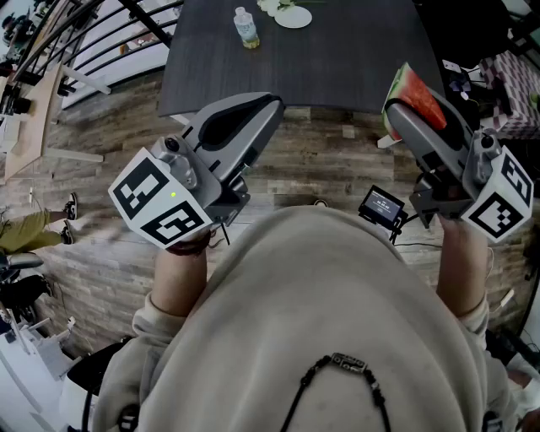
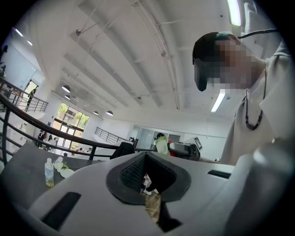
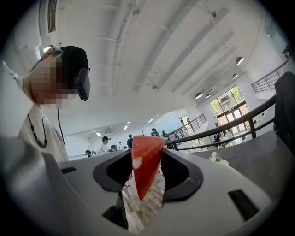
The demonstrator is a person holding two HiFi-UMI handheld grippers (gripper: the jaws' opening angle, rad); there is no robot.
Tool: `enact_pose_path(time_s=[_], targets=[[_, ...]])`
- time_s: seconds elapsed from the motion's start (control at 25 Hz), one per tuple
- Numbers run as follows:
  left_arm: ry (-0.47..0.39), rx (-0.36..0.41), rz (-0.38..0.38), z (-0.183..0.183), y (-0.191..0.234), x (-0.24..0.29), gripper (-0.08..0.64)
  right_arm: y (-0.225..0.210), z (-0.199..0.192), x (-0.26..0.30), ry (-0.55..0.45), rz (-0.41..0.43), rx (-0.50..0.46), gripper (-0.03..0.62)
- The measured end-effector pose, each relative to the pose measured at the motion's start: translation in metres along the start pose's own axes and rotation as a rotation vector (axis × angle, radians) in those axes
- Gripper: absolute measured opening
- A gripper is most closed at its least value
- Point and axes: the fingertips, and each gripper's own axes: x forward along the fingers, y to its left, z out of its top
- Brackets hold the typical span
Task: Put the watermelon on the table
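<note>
Carry step.

- Table [image 1: 337,59]: dark top, straight ahead. The task's thing is not on it yet.
- Right hand-held gripper [image 3: 146,159]: pinching the watermelon slice [image 3: 144,168], with the red flesh wedged between its jaws. It is held in the air by the table's near right corner. I cannot tell whether it hangs over the top or short of it.
- Left hand-held gripper [image 2: 146,159]: jaws pressed together, nothing in them. It looks idle.
- Far end of the table: a bottle [image 1: 246,28] and a white plate [image 1: 293,16], well apart from the slice.

Next, as I judge it: bring the right one forward over bare tabletop, lower until the slice rests, then spread the jaws.

Hidden or unclear: the table's far edge is cut off, the rind is mostly behind the jaws, and what is on the plate is too small to tell.
</note>
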Motion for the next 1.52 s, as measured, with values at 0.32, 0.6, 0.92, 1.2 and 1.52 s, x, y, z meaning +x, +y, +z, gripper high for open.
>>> enact_pose_path(time_s=[0.32, 0.6, 0.92, 1.2, 1.52], targets=[[-0.035, -0.040, -0.023, 0.006, -0.004, 0.012, 0.003, -0.012, 0.006, -0.009, -0.006, -0.012, -0.010, 0.198], [0.015, -0.037, -0.009, -0.008, 0.001, 0.035, 0.003, -0.026, 0.007, -0.017, -0.004, 0.005, 0.020, 0.198], [0.024, -0.049, 0.000, -0.007, 0.003, 0.080, 0.003, -0.055, 0.011, -0.035, -0.026, 0.009, 0.033, 0.198], [0.098, -0.063, -0.021, -0.026, -0.012, 0.116, 0.003, -0.079, 0.011, -0.065, -0.040, 0.020, 0.055, 0.198], [0.172, -0.065, -0.087, -0.048, -0.025, 0.145, 0.003, -0.112, 0.003, -0.091, -0.024, 0.003, 0.065, 0.198]])
